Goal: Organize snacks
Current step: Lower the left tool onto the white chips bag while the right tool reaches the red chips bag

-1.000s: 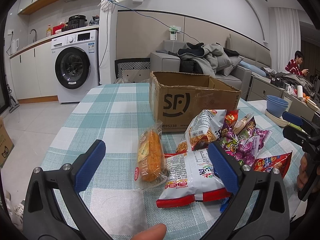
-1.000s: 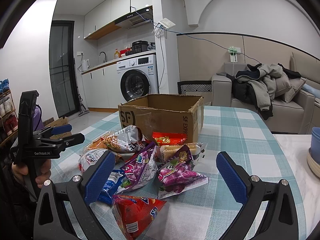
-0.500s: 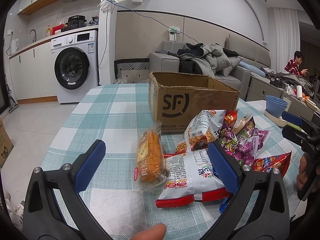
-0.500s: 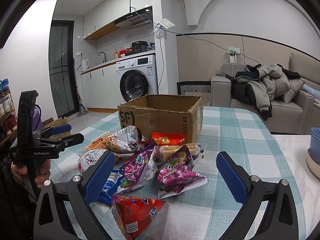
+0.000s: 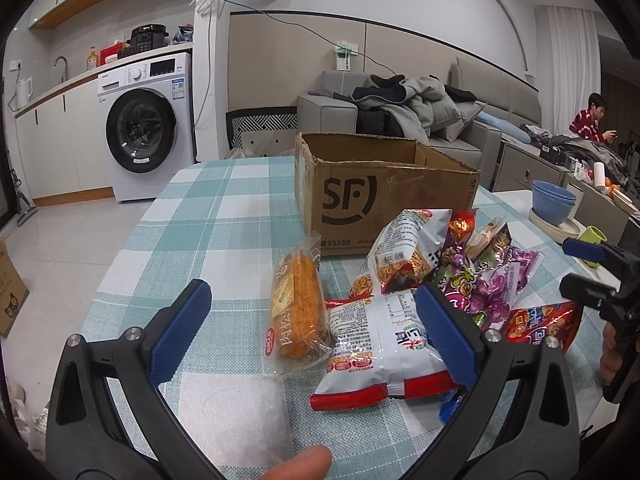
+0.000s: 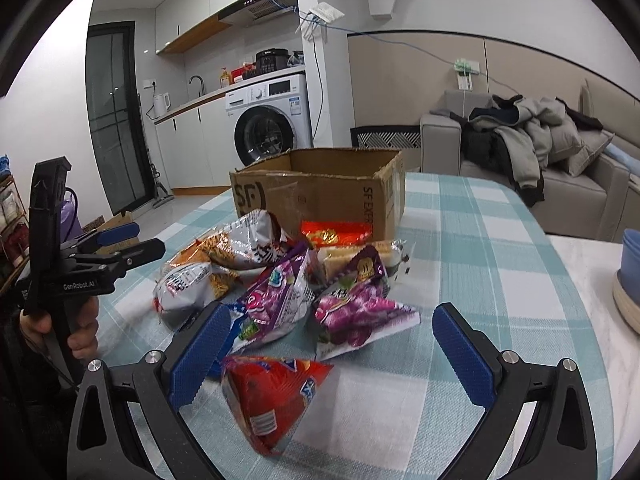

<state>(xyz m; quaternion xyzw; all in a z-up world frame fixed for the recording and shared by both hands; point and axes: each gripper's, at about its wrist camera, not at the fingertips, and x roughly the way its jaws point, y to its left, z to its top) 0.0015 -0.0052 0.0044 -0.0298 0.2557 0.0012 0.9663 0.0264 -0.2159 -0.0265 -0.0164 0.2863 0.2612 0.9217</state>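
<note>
Lining up on the snack pile, both sets of fingers spread wide and holding nothing.

Left to right in my left view: I am hovering my left gripper (image 5: pixel 308 320) over the bread packet (image 5: pixel 297 307) at lower centre, the white bag (image 5: pixel 384 348) beside it, the cardboard box (image 5: pixel 380 196) above. My right gripper (image 6: pixel 332 344) is framing the red bag (image 6: pixel 272 392); I am judging one packet per pinch, mid-body.

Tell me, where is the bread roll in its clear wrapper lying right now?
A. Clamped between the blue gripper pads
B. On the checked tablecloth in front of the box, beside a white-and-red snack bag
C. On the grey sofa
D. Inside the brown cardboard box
B: the bread roll in its clear wrapper lies flat on the teal checked tablecloth, in front of the brown cardboard box, beside the white-and-red snack bag; the open left gripper holds nothing.
</note>
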